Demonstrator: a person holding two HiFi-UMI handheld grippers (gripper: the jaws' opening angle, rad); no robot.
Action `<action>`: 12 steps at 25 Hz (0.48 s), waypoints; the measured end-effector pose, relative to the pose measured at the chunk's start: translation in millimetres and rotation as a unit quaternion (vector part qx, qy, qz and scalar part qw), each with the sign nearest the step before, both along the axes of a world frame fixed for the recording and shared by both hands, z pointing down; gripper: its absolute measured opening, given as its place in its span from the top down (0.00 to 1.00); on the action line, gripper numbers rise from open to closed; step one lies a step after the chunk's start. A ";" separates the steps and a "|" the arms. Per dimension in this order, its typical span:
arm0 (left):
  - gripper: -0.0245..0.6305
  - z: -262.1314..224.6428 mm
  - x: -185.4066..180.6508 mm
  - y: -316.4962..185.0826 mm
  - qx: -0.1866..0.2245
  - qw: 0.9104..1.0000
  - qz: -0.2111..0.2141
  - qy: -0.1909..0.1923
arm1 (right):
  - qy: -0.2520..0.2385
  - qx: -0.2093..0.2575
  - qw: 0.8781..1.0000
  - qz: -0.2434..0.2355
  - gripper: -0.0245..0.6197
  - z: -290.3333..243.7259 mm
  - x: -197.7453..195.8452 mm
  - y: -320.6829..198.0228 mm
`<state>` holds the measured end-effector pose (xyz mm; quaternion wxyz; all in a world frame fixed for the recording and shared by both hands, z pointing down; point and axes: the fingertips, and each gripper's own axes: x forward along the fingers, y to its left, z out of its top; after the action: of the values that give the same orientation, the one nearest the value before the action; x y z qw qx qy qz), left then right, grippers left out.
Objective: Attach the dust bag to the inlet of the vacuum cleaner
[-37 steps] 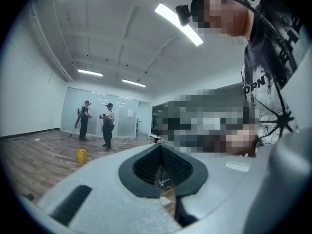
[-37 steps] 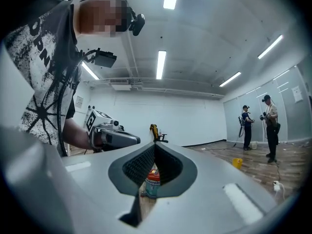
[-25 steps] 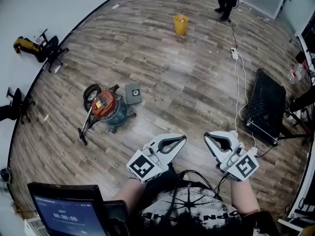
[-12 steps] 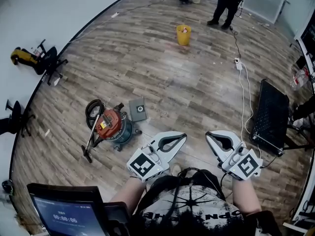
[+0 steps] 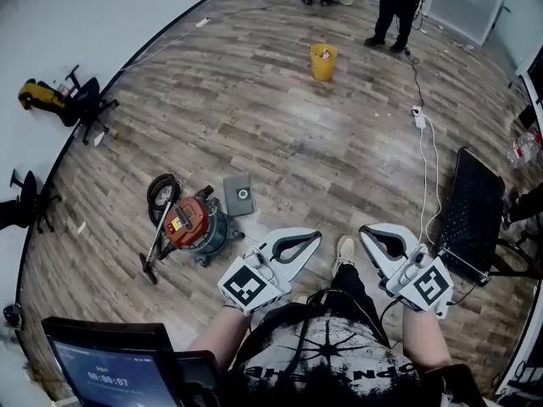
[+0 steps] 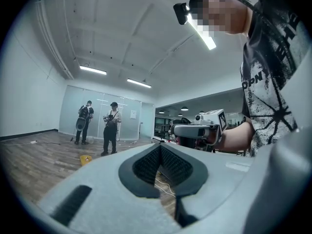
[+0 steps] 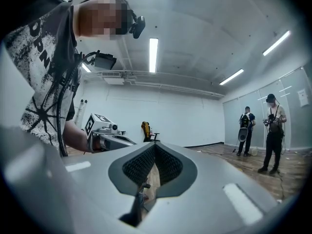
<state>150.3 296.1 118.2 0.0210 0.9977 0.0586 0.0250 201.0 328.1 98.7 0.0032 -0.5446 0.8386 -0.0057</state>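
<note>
- nearest the camera, a dark screen (image 5: 109,365) sits at the lower left, beside the person's printed black shirt (image 5: 327,354).
- the left gripper (image 5: 315,237) is held out level in front of the body; its jaws are pressed together with nothing between them, and the left gripper view shows the ribbed pads (image 6: 146,164) meeting.
- the right gripper (image 5: 366,231) is level beside it, well apart from it; its jaws are likewise closed tight and empty, as the right gripper view shows.
- a light shoe (image 5: 344,249) shows on the wood floor (image 5: 280,134) between the two grippers.
- the vacuum cleaner (image 5: 191,224), orange on top with a teal body, stands on the floor ahead and left of the left gripper, with its black hose (image 5: 160,190) coiled at its far side.
- the dust bag (image 5: 240,195), flat and grey with a round collar, lies on the floor just beside the vacuum cleaner, off its inlet.
- a white cable (image 5: 422,147) runs along the right, next to a black rack (image 5: 472,203).
- farther off stands a yellow bucket (image 5: 323,62).
- two people (image 5: 397,5) stand at the far end.
</note>
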 end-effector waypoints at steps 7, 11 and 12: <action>0.96 3.4 70.5 -55.2 -0.008 0.999 -0.052 -0.010 | 0.008 0.010 0.999 -0.046 0.95 4.6 72.9 -62.1; 0.96 -5.9 117.5 -88.2 0.009 0.997 -0.076 -0.011 | 0.001 0.021 0.997 -0.080 0.95 -0.9 117.5 -96.3; 0.96 -6.4 130.3 -94.6 0.009 0.997 -0.081 -0.016 | -0.001 0.024 0.996 -0.085 0.95 -1.0 131.2 -102.6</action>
<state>280.6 201.5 111.8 0.0148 0.9988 -0.0232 0.0401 332.1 225.6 97.7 0.0164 -0.4716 0.8816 0.0134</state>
